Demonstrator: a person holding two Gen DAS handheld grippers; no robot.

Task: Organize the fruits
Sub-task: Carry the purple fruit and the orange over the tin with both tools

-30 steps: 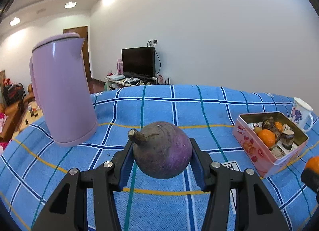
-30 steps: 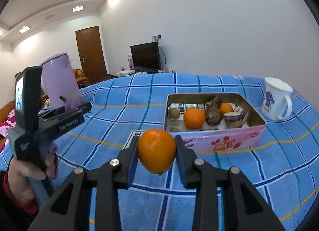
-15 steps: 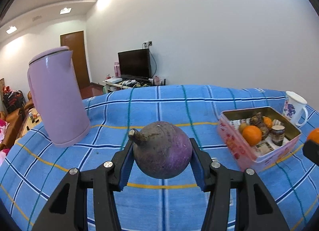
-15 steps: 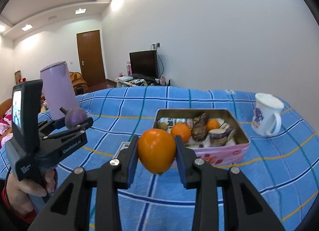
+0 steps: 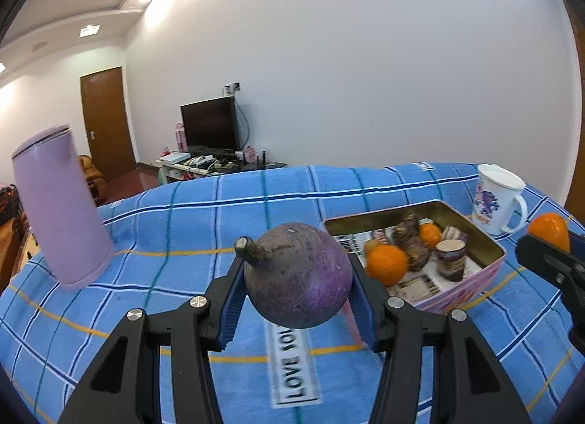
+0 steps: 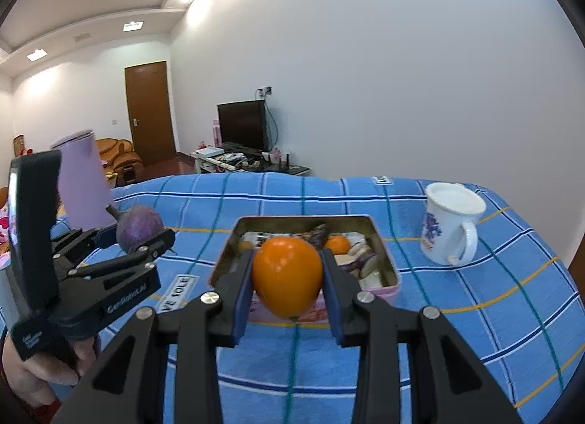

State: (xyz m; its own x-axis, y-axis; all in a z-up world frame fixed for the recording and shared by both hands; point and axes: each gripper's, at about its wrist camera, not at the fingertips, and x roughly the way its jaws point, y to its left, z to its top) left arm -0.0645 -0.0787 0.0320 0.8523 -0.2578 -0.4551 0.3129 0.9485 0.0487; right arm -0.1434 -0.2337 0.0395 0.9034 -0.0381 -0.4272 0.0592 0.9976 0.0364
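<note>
Both grippers have swung toward the pink rectangular metal tin (image 5: 471, 286), which sits closer and more centred than a second ago. Left wrist view: left gripper (image 5: 297, 283) is clamped on the round purple stemmed fruit (image 5: 298, 279), held above the blue plaid cloth (image 5: 190, 219), tin to the right, lilac kettle (image 5: 60, 204) far left. Right wrist view: right gripper (image 6: 287, 277) squeezes the orange citrus fruit (image 6: 287, 276) just short of the tin's near rim, white flowered mug (image 6: 451, 228) off right. Looks like the carry step; next is getting each fruit over the tin, lowering, then letting go without knocking what's already inside.
</note>
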